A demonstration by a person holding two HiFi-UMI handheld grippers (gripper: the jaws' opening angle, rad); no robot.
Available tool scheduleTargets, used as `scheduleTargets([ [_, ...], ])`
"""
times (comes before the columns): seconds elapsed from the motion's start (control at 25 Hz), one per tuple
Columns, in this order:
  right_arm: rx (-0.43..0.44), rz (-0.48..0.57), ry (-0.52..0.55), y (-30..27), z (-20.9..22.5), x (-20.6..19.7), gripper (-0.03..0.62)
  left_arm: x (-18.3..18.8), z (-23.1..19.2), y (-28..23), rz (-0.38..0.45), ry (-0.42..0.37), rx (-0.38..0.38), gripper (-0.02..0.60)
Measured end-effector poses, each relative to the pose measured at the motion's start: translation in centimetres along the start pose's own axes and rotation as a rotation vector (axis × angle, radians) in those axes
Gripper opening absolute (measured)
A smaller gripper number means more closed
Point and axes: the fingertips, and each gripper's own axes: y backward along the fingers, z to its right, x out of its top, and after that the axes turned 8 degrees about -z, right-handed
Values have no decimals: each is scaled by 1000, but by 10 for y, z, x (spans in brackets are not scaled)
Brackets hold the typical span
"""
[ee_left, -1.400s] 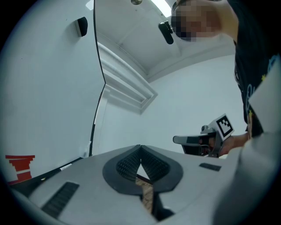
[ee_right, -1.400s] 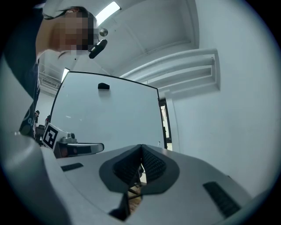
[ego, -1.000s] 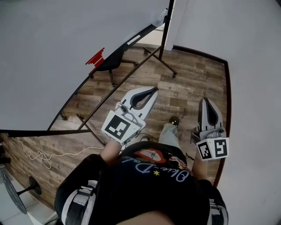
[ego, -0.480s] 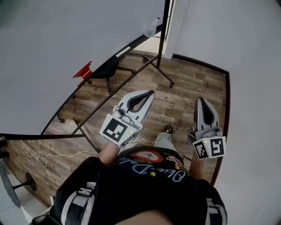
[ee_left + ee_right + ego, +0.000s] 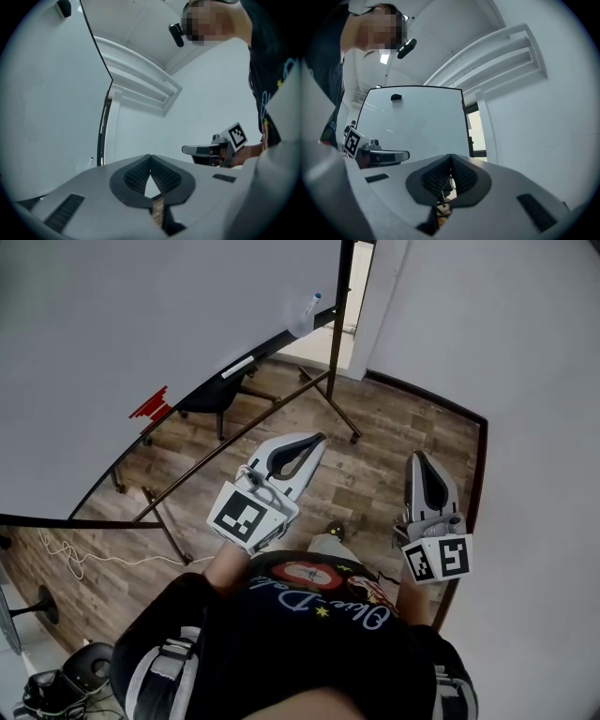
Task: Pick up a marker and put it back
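A marker with a blue cap [image 5: 309, 306] rests at the far end of the whiteboard's ledge [image 5: 272, 341]; it also shows as a tiny marker [image 5: 91, 161] in the left gripper view. My left gripper [image 5: 322, 440] is held at waist height over the wooden floor, well short of the board, jaws shut and empty. My right gripper [image 5: 415, 457] is beside it near the right wall, also shut with nothing in it. In their own views, the left gripper [image 5: 150, 157] and the right gripper [image 5: 451, 156] show pads meeting.
The large whiteboard [image 5: 141, 324] on a wheeled black stand [image 5: 342, 418] fills the left. A white eraser [image 5: 236, 367] and red strips [image 5: 150, 404] sit along its ledge. A dark chair [image 5: 202, 399] stands below. A white cable [image 5: 75, 559] trails on the floor. A white wall [image 5: 525, 381] is close on the right.
In the head view the whiteboard, marker and red strips have slid left and downward. Both grippers stay shut and keep nearly the same place in front of the body.
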Motion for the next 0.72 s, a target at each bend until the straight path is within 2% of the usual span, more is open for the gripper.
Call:
scheduleTargets([
  [0.4, 57, -1, -10, -18, 80, 0, 0, 9, 10, -68, -8, 4, 72, 3],
  [0.72, 149, -3, -7, -51, 80, -2, 0, 6, -3, -81, -11, 5, 117, 3],
])
